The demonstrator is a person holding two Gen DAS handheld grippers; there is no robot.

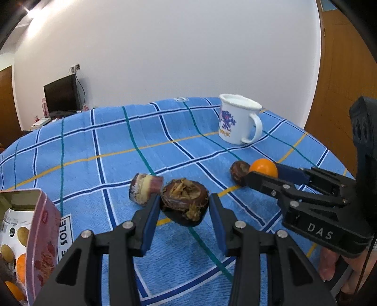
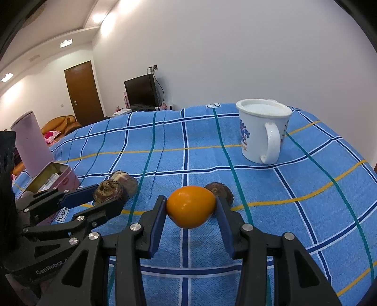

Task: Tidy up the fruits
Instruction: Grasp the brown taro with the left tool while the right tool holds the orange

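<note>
Both tools are loaded. Your left tool (image 1: 183, 209) is clamped on a dark brown water chestnut (image 1: 184, 204), your right tool (image 2: 190, 209) on a small orange (image 2: 190, 206), both seemingly just above the checked desk cloth (image 1: 94, 150). Carrying comes next, probably to the open pink tin (image 1: 35, 226), which already holds orange fruit. The white mug (image 2: 261, 134) stands well apart, contents unclear.

You're facing a plain white wall (image 2: 235, 47). The TV (image 2: 140, 91) sits against it on a low stand, a socket (image 2: 154, 67) just above with a cable running down. Left of the TV you have a brown door (image 2: 83, 90); further left, an orange sofa (image 2: 60, 123). Ceiling lights (image 2: 97, 17) glow above the door. Right of the TV, wood panelling (image 1: 339, 70).
</note>
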